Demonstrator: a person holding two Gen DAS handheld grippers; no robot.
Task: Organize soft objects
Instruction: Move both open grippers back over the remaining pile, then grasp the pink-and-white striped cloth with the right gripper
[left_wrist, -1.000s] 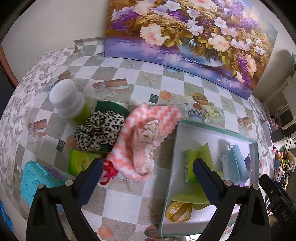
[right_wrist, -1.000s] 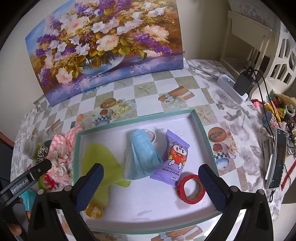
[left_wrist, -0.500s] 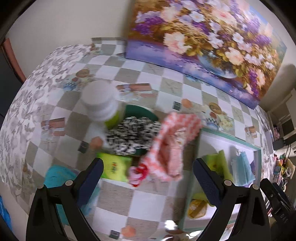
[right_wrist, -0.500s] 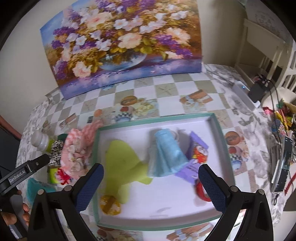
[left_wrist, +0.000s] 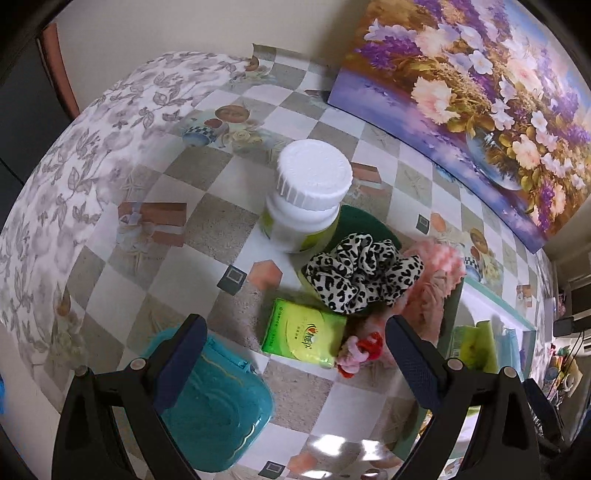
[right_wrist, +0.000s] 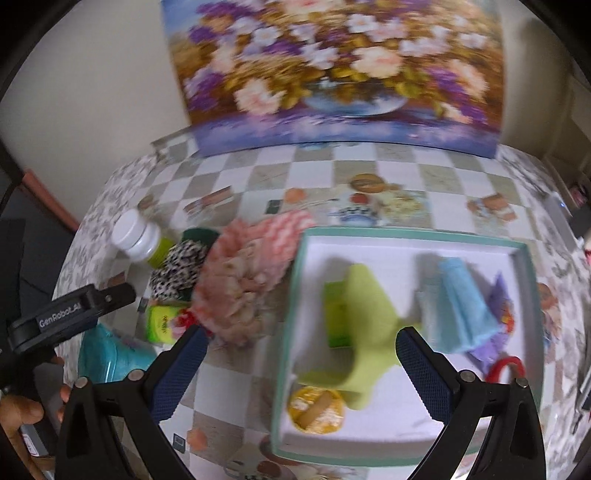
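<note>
Both jaws are standing wide apart, gripping nothing. Left gripper (left_wrist: 293, 345) is hovering over the checkered table (left_wrist: 207, 221), framing a green tissue pack (left_wrist: 304, 334) lying just near of a leopard scrunchie (left_wrist: 364, 277); a white-capped bottle (left_wrist: 308, 199) is standing to its far left. Right gripper (right_wrist: 297, 356) is hanging over the teal-rimmed tray's (right_wrist: 406, 234) left edge, with pink cloth (right_wrist: 247, 284) lying just left of it.
</note>
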